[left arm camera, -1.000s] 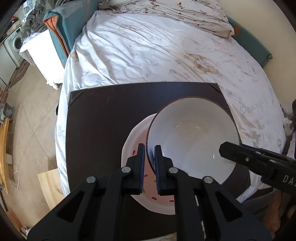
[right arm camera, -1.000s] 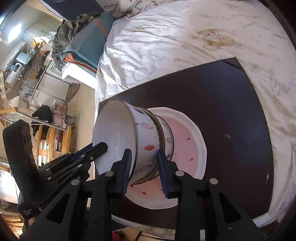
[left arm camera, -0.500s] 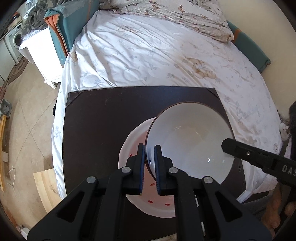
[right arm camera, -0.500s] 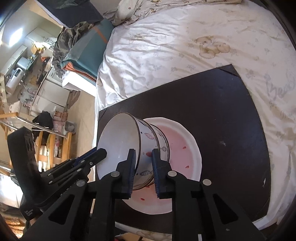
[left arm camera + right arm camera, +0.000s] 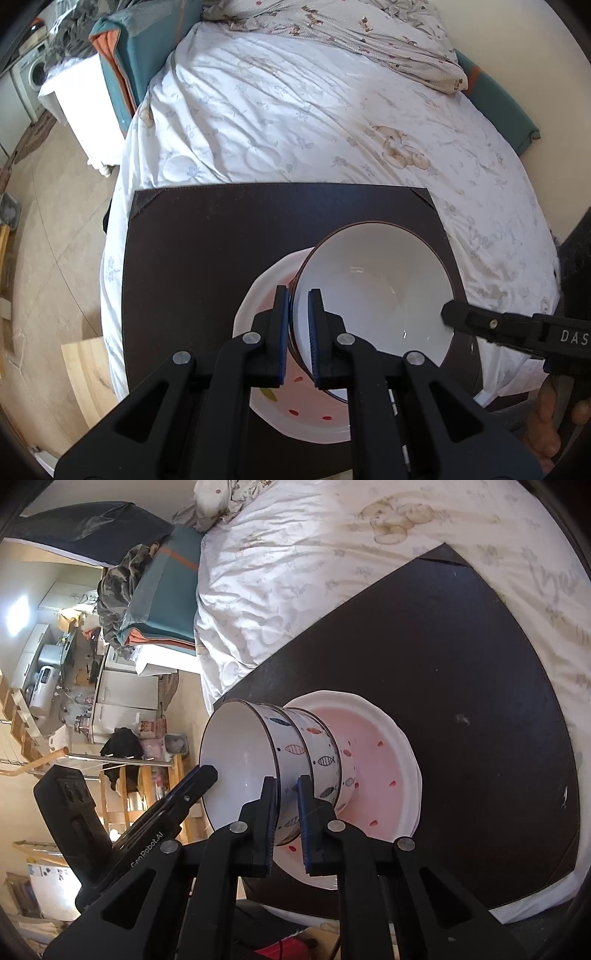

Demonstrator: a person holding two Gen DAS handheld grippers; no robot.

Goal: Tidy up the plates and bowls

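A white bowl (image 5: 376, 295) with a dark rim sits nested in a second fish-patterned bowl (image 5: 321, 746), and both stand on a pink-spotted white plate (image 5: 306, 421) on a dark mat (image 5: 221, 240). My left gripper (image 5: 297, 295) is shut on the upper bowl's near-left rim, one pad inside and one outside. My right gripper (image 5: 286, 782) is shut on the opposite side of the same rim of the upper bowl (image 5: 236, 753). In the left wrist view the right gripper (image 5: 448, 312) shows its tip at the bowl's right edge. The left gripper (image 5: 208, 773) appears at the rim in the right wrist view, above the plate (image 5: 380, 764).
The mat (image 5: 461, 646) lies on a bed with a white printed sheet (image 5: 295, 122). A folded teal blanket (image 5: 122, 70) and a white cabinet (image 5: 85, 107) stand at the bed's left. A person's hand (image 5: 546, 413) holds the right gripper. Floor lies left of the bed.
The right gripper's jaws, apart around the bowl's wall a second ago, have come together on the upper bowl's rim, and its view has rolled. The left gripper keeps its hold unchanged.
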